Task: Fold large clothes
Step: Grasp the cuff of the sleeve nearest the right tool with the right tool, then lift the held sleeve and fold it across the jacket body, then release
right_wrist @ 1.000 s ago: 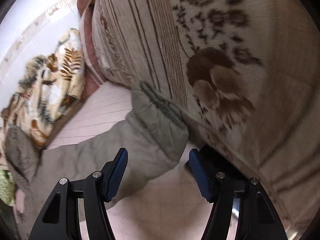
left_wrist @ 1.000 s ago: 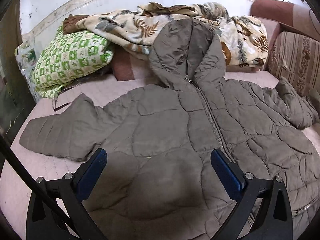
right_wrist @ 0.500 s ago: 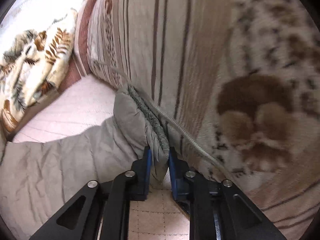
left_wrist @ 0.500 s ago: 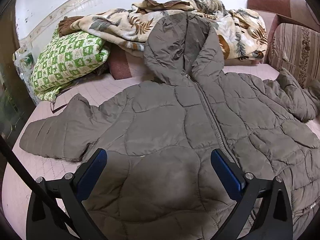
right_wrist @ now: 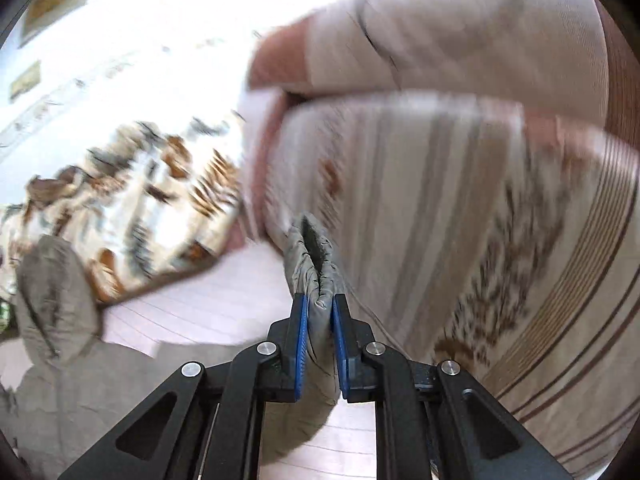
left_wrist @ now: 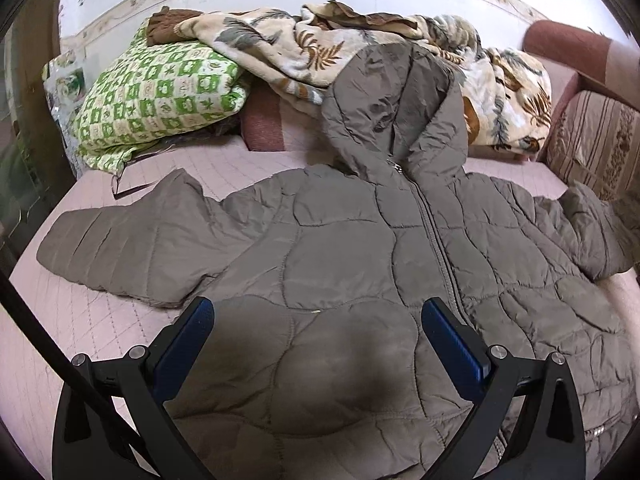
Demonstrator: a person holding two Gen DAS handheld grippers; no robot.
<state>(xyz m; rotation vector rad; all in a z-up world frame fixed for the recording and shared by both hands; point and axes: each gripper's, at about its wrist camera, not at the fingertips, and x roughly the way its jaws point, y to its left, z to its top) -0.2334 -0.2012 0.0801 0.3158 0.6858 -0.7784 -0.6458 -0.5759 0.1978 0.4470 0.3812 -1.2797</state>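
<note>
A grey-brown quilted hooded jacket (left_wrist: 360,248) lies front up, zipped, on the pink bed. Its left sleeve (left_wrist: 120,240) is spread out flat; its right sleeve (left_wrist: 592,232) runs toward the striped cushion. My left gripper (left_wrist: 318,320) is open and empty, hovering over the jacket's lower front. In the right wrist view my right gripper (right_wrist: 319,312) is shut on the jacket's right sleeve cuff (right_wrist: 312,256), which sticks up between the blue pads, lifted off the bed. The hood (right_wrist: 52,292) shows blurred at the left.
A green checked pillow (left_wrist: 152,96) and a leaf-print blanket (left_wrist: 320,48) are piled at the bed's head. A striped sofa cushion (right_wrist: 460,220) stands close to the right of the cuff; it also shows at the right in the left wrist view (left_wrist: 600,136).
My right gripper closed on the sleeve cuff and has lifted it away from the cushion, the view swinging upward. My left gripper stayed open, drifting slightly back over the jacket.
</note>
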